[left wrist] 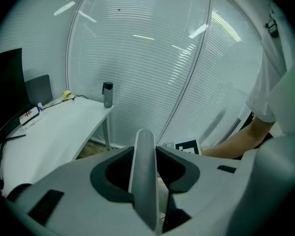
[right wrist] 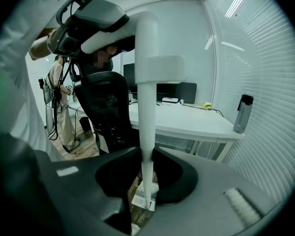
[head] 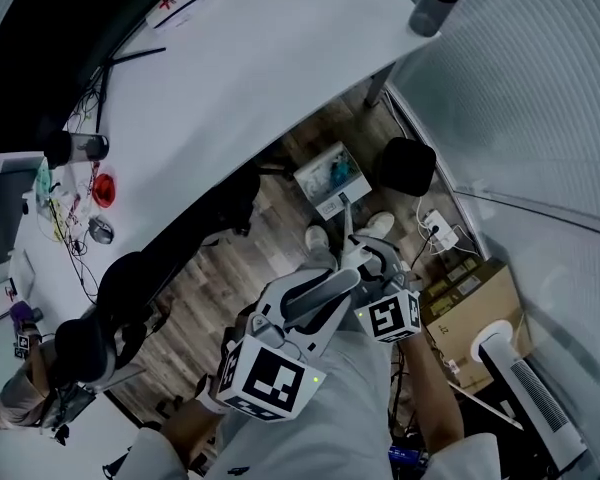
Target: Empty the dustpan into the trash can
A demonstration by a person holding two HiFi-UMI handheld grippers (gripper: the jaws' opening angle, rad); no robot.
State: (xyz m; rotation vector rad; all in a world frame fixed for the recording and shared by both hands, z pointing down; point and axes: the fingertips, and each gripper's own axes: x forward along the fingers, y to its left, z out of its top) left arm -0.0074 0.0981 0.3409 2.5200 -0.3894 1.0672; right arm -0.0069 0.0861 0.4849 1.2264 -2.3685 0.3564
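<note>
Wood floor [head: 270,258] below: left hand-held gripper [left wrist: 145,151] and right hand-held gripper [right wrist: 146,154] clamp the handle [right wrist: 146,82]; hold the dustpan [head: 332,180] level until over the trash can [head: 405,165].

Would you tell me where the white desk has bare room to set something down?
The wide middle of the desk is bare, from the monitor across to the bottle at its corner. Its end at the head view's left is crowded: cables, a mouse, a red object and a dark cup.
</note>
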